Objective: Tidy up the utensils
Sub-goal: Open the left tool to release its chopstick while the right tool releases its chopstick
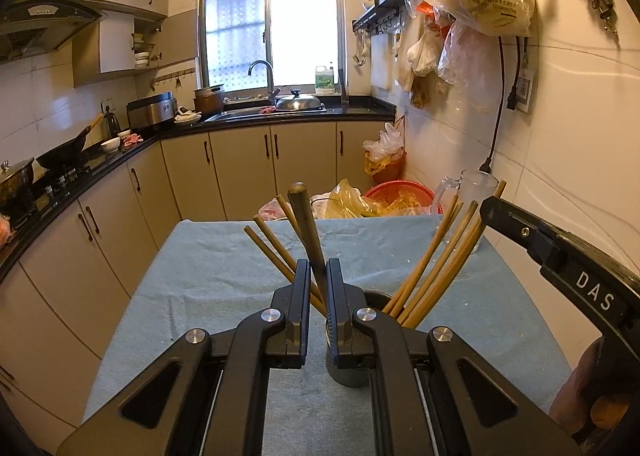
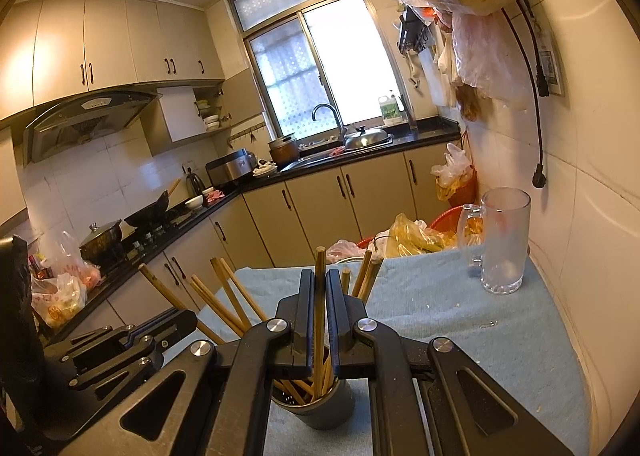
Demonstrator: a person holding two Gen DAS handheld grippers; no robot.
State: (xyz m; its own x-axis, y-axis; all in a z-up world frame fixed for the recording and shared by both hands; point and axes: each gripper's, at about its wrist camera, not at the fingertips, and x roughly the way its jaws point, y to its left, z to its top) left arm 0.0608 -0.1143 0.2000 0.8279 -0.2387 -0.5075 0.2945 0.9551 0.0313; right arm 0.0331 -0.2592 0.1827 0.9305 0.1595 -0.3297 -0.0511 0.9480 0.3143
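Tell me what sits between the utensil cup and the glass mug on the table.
Only bare blue cloth lies between the cup and the mug; the right wrist view shows that stretch.

left gripper (image 1: 318, 268): matte black plastic, two flat angular link arms with triangular cut-outs, round silver pivot screws
left gripper fingers (image 1: 302, 296): slim black blades, ridged inner faces
right gripper (image 2: 319, 280): same black build, silver pivot screws, pale specks on the arms
right gripper marking: white letters "DAS" on its black body, seen from the left wrist
hand (image 1: 592, 396): bare skin, dim reddish-brown
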